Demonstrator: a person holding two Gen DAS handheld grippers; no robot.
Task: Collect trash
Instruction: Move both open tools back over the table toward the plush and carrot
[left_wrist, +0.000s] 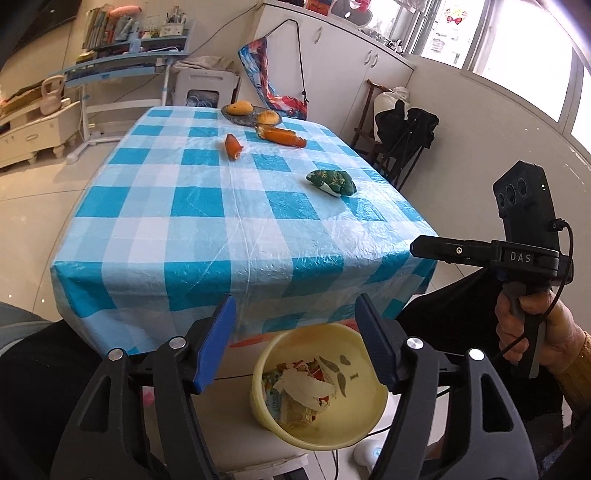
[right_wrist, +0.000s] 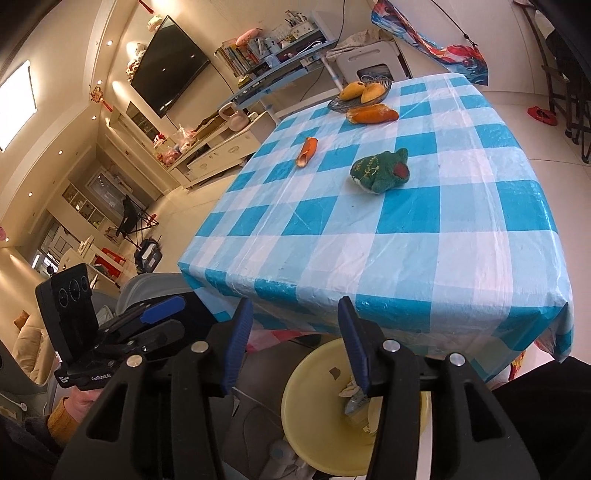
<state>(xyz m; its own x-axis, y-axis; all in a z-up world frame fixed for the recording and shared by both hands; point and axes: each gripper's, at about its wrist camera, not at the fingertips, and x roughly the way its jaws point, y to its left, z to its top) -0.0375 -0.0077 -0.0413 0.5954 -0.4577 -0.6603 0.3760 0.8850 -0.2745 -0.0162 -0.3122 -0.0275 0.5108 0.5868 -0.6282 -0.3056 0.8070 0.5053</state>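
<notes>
My left gripper (left_wrist: 295, 314) hangs open and empty below the table's near edge, above a yellow bin (left_wrist: 364, 406) that holds crumpled wrappers and paper (left_wrist: 303, 387). My right gripper (right_wrist: 295, 314) is also open above the same bin (right_wrist: 314, 384). A crumpled scrap (right_wrist: 354, 391) shows by its right finger, and I cannot tell if they touch. On the checked tablecloth lie a small orange peel piece (left_wrist: 233, 146) (right_wrist: 307, 151), a larger orange piece (left_wrist: 282, 136) (right_wrist: 371, 112) and a green plush toy (left_wrist: 331, 181) (right_wrist: 380, 170).
A glass dish (left_wrist: 236, 117) (right_wrist: 338, 104) with mangoes stands at the table's far end. The blue-and-white table (left_wrist: 207, 229) fills the middle of both views. Folded chairs (left_wrist: 402, 136) stand to its right, and a desk (left_wrist: 122, 62) and low cabinet stand behind.
</notes>
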